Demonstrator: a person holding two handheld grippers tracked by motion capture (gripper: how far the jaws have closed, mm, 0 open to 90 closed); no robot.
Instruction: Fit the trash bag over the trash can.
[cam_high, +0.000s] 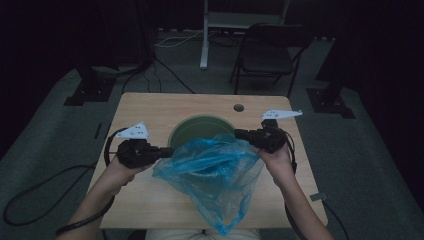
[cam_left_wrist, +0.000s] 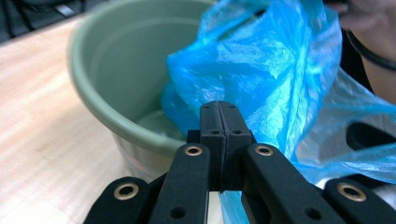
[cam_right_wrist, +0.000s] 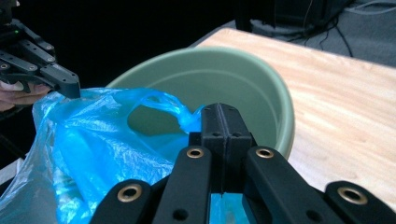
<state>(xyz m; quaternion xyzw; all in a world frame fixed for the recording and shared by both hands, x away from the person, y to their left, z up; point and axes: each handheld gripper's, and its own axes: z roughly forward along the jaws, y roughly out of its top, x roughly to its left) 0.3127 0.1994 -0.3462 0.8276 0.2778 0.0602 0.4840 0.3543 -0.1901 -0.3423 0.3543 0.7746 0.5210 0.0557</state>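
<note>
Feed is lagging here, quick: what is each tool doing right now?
Left tool: shut on the bag.
Right tool: shut on the bag, over the bin.

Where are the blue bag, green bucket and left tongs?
blue bag (cam_high: 212, 167), high view, crumpled middle.
green bucket (cam_high: 192, 127), high view, inner wall near far rim.
left tongs (cam_high: 170, 152), high view, tips pinching the bag's edge.

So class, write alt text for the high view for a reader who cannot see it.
Two hand-held tongs, left tongs and right tongs, each shut on an edge of a blue plastic bag, stretch it over a green bucket on a wooden table in a dim room.
</note>
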